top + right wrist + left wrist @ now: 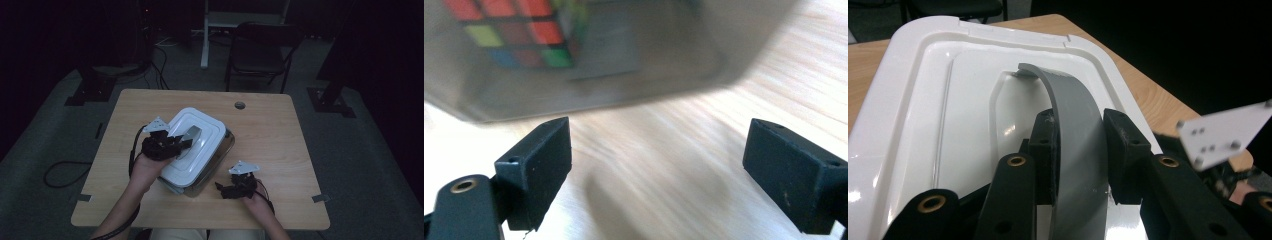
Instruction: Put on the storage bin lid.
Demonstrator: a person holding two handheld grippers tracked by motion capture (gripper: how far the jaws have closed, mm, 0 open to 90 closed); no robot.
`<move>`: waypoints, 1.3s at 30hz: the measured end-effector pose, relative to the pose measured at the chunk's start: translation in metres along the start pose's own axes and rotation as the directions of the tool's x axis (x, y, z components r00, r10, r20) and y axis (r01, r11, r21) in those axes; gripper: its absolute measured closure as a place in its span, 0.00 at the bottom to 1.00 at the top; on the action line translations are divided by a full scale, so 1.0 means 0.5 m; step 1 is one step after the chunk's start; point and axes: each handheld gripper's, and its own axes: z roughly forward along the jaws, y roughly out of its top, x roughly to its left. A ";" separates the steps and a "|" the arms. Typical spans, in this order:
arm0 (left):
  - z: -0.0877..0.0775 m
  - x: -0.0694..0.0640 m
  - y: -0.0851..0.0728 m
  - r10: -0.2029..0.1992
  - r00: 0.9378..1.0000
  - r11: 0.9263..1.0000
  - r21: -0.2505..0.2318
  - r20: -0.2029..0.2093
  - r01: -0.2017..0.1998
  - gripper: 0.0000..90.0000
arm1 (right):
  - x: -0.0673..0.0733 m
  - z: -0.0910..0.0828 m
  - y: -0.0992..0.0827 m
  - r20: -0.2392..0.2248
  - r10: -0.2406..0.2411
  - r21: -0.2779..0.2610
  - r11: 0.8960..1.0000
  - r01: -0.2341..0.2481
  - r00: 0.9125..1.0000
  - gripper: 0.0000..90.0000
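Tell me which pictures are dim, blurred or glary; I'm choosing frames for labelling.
High view: dim, room nearly black, table faintly lit. Left gripper view: bright, glare spots on the white lid, grey handle sharp between the fingers. Right gripper view: box and tabletop smeared, near fingers sharp.

left hand-held gripper point(176, 143) clamped; right hand-held gripper point(225, 189) spread wide.

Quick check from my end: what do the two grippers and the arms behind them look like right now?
Both are black, skeletal linkages. The left gripper and right gripper each carry a pale grey three-cornered plate with small holes on top. Their fingers are blocky black pads on arms with brass-ringed pivot holes. A black cable trails from each along the forearm. The forearms are bare, with no sleeves in view.
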 end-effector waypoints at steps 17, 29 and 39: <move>0.061 -0.012 -0.005 -0.005 0.999 0.997 0.075 0.045 0.001 0.77 | -0.116 -0.080 -0.027 0.101 0.176 -0.115 0.980 -0.164 0.979 0.13; 0.070 -0.017 -0.011 0.003 0.999 0.996 0.093 0.044 -0.007 0.77 | -0.116 -0.080 -0.027 0.092 0.179 -0.115 0.979 -0.168 0.980 0.13; 0.028 -0.013 0.002 0.017 0.999 0.999 0.047 0.046 -0.019 0.56 | -0.122 -0.084 -0.028 0.099 0.182 -0.117 0.978 -0.170 0.978 0.13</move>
